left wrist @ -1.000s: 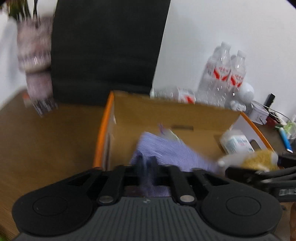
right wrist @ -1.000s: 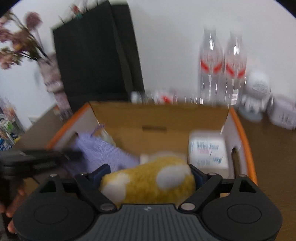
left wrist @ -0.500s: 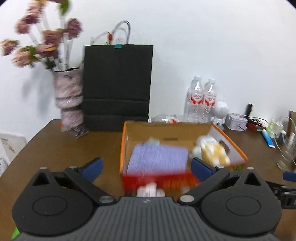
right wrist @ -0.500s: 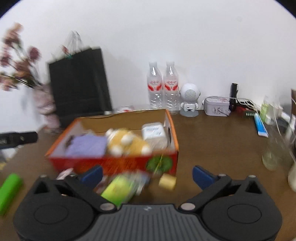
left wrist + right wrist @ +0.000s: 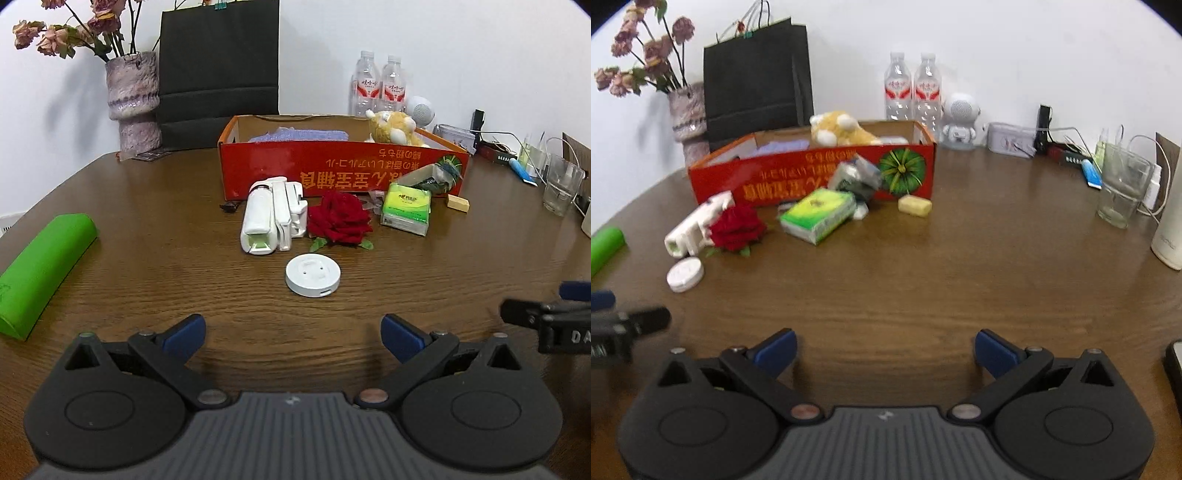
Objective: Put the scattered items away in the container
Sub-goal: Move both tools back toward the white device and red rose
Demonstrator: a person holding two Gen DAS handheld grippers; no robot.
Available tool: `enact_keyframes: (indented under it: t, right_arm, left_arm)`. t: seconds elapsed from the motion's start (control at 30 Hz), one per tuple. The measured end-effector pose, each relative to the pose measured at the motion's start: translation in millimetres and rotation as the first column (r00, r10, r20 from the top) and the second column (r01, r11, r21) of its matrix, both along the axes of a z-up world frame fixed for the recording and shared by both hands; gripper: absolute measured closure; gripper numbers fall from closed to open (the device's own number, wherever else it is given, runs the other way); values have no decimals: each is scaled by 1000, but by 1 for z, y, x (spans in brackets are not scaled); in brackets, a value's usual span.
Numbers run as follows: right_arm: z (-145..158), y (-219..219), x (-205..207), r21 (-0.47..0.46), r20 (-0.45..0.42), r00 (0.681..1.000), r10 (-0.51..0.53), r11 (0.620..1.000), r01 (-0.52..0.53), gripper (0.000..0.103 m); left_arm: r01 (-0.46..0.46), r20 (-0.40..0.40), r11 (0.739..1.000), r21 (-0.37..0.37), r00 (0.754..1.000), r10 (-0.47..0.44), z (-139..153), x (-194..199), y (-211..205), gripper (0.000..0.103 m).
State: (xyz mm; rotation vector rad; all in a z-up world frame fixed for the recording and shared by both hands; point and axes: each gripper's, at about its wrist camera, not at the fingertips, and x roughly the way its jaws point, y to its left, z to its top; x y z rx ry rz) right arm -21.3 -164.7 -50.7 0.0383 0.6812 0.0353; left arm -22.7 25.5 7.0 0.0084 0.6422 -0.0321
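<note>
The red cardboard box (image 5: 332, 173) (image 5: 775, 177) stands on the table and holds a purple cloth (image 5: 299, 136) and a yellow plush toy (image 5: 393, 127) (image 5: 842, 129). In front of it lie a white plastic device (image 5: 271, 218) (image 5: 694, 225), a red rose (image 5: 340, 218) (image 5: 737, 229), a white round disc (image 5: 313, 276) (image 5: 685, 274), a green tissue pack (image 5: 406, 206) (image 5: 820, 214), a dark wrapped packet (image 5: 855, 177) and a small yellow block (image 5: 458, 203) (image 5: 915, 205). My left gripper (image 5: 291, 332) and right gripper (image 5: 884, 349) are both open and empty, well short of the items.
A green roll (image 5: 40, 266) lies at the left. A vase of dried flowers (image 5: 133, 99), a black paper bag (image 5: 218, 70), two water bottles (image 5: 912, 92), a white speaker (image 5: 960, 120), a glass (image 5: 1121, 192), cables and a white flask (image 5: 1171, 229) line the back and right.
Both grippers let go of the purple cloth and the plush toy in the box, opened, and pulled back far from the box.
</note>
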Motion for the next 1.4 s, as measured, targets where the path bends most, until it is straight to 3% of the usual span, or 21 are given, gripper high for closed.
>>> enact_keyframes:
  t: [0.23,0.9,1.4]
  right_arm:
    - [-2,15,5,-17,-23,997,73,997,-73,0]
    - [-3,11,6,-21,-23,1000,-11,1000,11,0]
    - [-4,10,7,-21,-23,1000,-14,1000,13,0]
  left_arm:
    - [-40,-58,999,12,997,41,-6,1,1,0]
    - [-34,-47,998,49,998,36,-6,-1,-5,0]
    - [-25,-60,1000,15,998,26,-6,-1,0,0]
